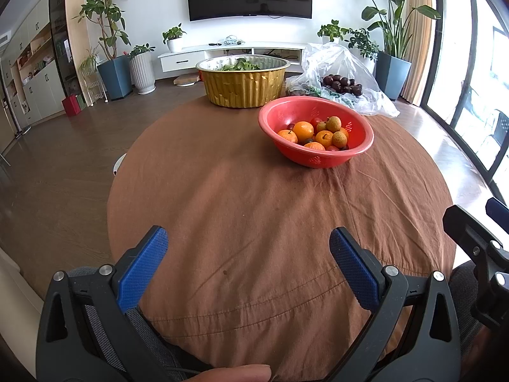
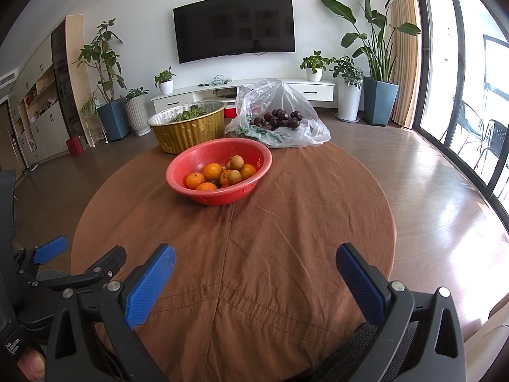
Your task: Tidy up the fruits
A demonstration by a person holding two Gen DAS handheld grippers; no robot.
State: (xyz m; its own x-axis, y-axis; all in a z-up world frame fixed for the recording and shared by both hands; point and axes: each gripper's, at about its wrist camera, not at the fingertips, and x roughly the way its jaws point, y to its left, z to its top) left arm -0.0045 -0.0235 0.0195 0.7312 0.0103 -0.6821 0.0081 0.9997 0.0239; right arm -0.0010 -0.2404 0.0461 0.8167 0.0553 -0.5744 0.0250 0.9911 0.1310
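Deep in the red plastic colander bowl (image 1: 356,127), small dark fruits half buried under the oranges (image 1: 303,130), kind impossible to tell. Behind it, leafy greens (image 1: 240,65) mostly sunk below the rim of the gold foil basin (image 1: 243,87), and the clear plastic bag (image 2: 296,127) blurring the dark round fruits (image 2: 280,118) inside. At the left frame's right edge, the black right gripper cut off, fingers out of sight.

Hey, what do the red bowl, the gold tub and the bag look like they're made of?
Red bowl: probably plastic, smooth with a soft sheen and perforated patches in its wall. Gold tub: looks like thin foil, crinkled gold sides, silvery inside. Bag: thin clear plastic film, crumpled, dark fruit showing through.
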